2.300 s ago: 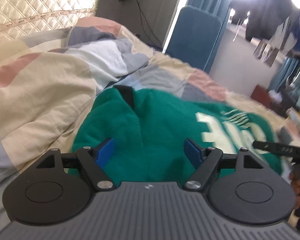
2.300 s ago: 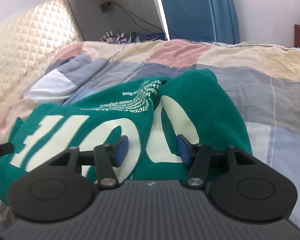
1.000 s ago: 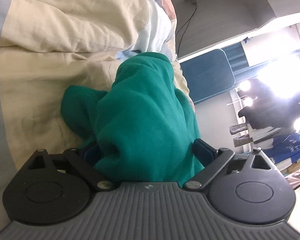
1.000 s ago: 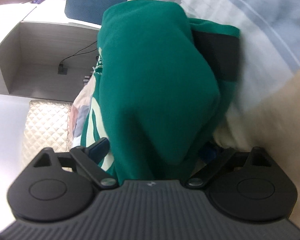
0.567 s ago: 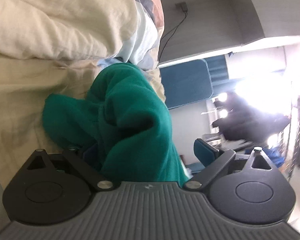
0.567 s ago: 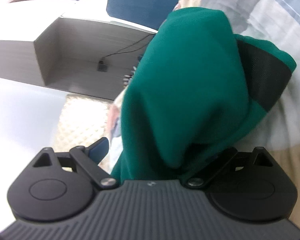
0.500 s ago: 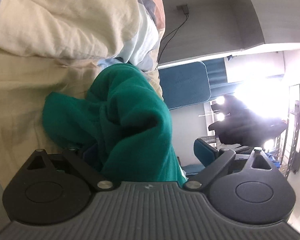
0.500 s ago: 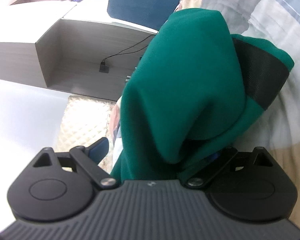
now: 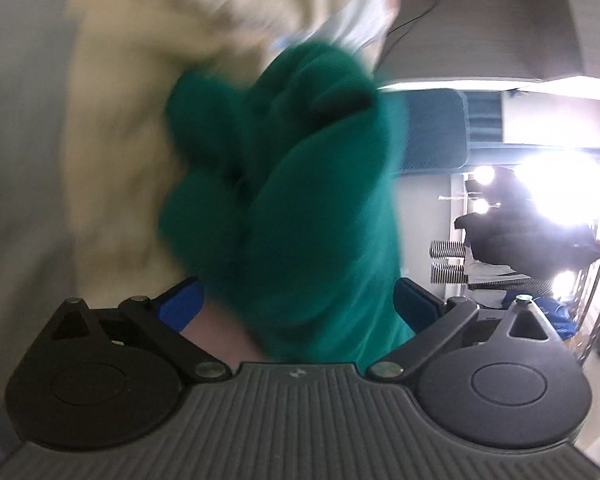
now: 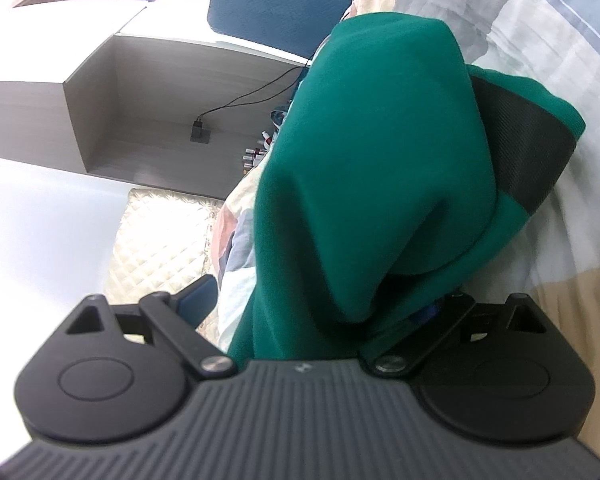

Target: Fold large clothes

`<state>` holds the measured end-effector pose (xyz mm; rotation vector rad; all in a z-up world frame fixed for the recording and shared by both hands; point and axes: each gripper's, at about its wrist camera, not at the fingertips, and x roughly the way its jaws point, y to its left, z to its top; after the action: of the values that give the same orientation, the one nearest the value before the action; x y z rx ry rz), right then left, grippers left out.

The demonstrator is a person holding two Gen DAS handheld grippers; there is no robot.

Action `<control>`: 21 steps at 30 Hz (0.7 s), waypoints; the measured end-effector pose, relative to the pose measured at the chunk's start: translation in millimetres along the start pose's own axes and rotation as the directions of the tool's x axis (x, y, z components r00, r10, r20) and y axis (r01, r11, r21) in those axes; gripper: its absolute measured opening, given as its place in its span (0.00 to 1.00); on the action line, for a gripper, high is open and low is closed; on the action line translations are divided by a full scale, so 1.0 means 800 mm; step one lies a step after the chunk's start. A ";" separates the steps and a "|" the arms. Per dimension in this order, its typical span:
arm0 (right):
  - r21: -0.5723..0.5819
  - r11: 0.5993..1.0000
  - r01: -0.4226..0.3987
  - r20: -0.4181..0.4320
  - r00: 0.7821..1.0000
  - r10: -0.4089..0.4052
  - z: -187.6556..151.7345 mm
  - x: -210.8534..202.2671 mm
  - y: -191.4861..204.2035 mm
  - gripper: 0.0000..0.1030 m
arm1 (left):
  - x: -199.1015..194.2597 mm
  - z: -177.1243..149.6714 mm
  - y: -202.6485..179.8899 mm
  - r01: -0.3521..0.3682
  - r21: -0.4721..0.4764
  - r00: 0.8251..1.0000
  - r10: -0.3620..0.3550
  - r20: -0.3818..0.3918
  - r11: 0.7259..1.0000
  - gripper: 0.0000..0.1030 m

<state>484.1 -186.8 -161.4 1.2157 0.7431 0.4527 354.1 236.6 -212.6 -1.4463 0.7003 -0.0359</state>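
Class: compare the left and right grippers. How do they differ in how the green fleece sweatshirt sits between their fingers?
The left gripper shows both blue pads beside the green fleece sweatshirt, jaws opening; the right gripper has one pad buried under it, the other clear. The left view is blurred, the right sharp. Shared: wide jaws with the sweatshirt between them.

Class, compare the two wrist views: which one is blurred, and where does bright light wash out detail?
Left wrist view: green garment and bedding smeared by motion blur, window glare blown out at right. Right wrist view: sharp, fisheye-bent, white wall overexposed at left.
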 end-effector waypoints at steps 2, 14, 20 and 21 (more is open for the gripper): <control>-0.001 1.000 0.002 0.001 1.000 -0.002 0.002 0.000 0.005 0.95 | 0.014 -0.004 0.017 0.008 -0.062 0.999 -0.011 -0.036 0.998 1.00; 0.009 0.996 0.086 0.019 0.996 -0.086 0.003 -0.004 -0.007 0.94 | 0.037 0.002 0.007 0.119 -0.014 0.985 -0.116 0.129 0.993 1.00; 0.002 0.989 0.145 0.054 0.988 -0.145 0.007 0.000 -0.011 0.94 | 0.031 -0.007 0.003 0.115 -0.038 0.974 -0.105 0.199 0.993 1.00; -0.001 0.988 0.152 0.058 0.987 -0.152 0.007 0.002 -0.010 0.94 | 0.032 -0.007 0.002 0.110 -0.037 0.972 -0.099 0.213 0.993 1.00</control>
<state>488.8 -191.9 -168.2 1.1533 0.7781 0.2917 371.3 221.3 -224.5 -1.5075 0.4534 0.0533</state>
